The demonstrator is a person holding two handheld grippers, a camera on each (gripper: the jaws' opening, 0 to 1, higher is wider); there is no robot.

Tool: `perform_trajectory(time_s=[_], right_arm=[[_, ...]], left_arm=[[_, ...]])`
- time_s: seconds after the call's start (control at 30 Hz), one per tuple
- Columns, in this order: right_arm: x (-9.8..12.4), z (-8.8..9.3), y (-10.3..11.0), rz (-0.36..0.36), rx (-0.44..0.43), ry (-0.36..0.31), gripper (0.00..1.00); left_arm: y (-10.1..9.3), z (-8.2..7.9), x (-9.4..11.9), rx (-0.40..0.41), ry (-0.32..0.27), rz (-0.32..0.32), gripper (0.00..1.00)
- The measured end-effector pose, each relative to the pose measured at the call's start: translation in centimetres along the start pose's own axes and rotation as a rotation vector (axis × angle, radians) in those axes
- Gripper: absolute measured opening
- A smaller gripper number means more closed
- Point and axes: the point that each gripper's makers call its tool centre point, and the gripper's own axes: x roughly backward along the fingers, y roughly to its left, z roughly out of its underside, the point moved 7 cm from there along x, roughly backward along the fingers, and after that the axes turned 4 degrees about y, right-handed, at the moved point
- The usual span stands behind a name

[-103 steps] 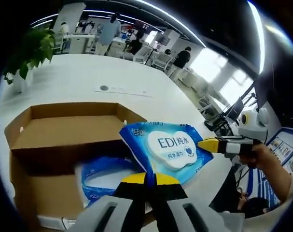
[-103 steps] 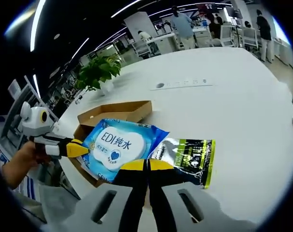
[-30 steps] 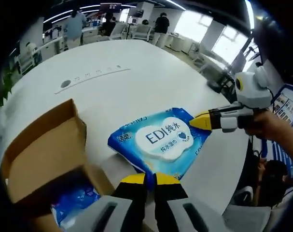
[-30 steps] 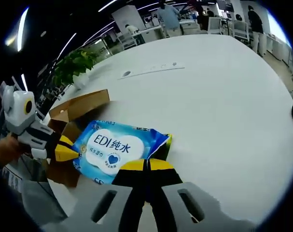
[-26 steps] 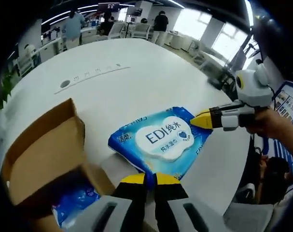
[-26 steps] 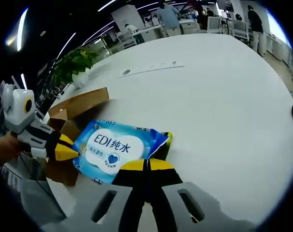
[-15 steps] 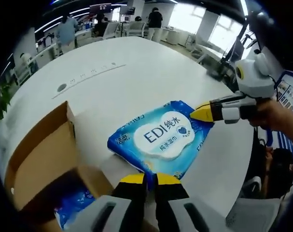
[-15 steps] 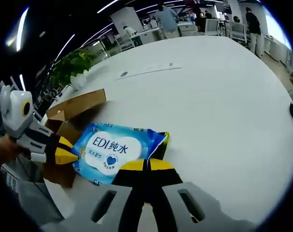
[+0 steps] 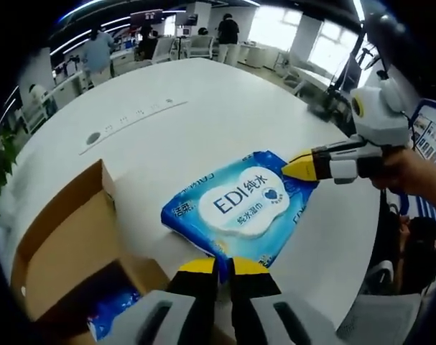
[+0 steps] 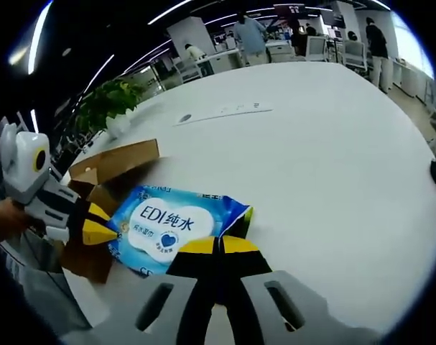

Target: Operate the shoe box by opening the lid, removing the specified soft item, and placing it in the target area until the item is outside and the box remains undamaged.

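White table (image 9: 203,100): wipes pack (image 9: 239,205) pinched btwn left claw (image 9: 218,264) & right claw (image 10: 219,246).

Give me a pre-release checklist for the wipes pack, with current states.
1. Wipes pack outside the shoe box: ok, it lies beside the box over the white table.
2. Left gripper grip: ok, shut on the pack's near edge.
3. Right gripper grip: ok, shut on the pack's opposite edge.
4. Pack resting fully on the table: cannot tell, though it looks low and flat.
5. Box intact: ok, lid flap open, no visible tears.
6. Drop spot free: ok, bare tabletop around the pack.
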Motion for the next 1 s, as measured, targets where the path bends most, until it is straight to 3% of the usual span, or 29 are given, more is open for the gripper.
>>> perform_trajectory(time_s=[0.4, 0.77, 1.0], right_arm=[[0.1, 0.4, -0.4, 0.031, 0.063, 0.014, 0.02], [1.2, 0.8, -0.5, 0.041, 0.126, 0.029, 0.09], [2.9, 0.5, -0.1, 0.043, 0.155, 0.021, 0.12]], left_arm=[[0.0, 0.7, 0.4, -0.039, 0.007, -0.026, 0.09], [-0.4, 0.5, 2.6, -0.056, -0.072, -0.015, 0.15], [-0.8, 0.5, 4.3, -0.040, -0.112, 0.029, 0.19]])
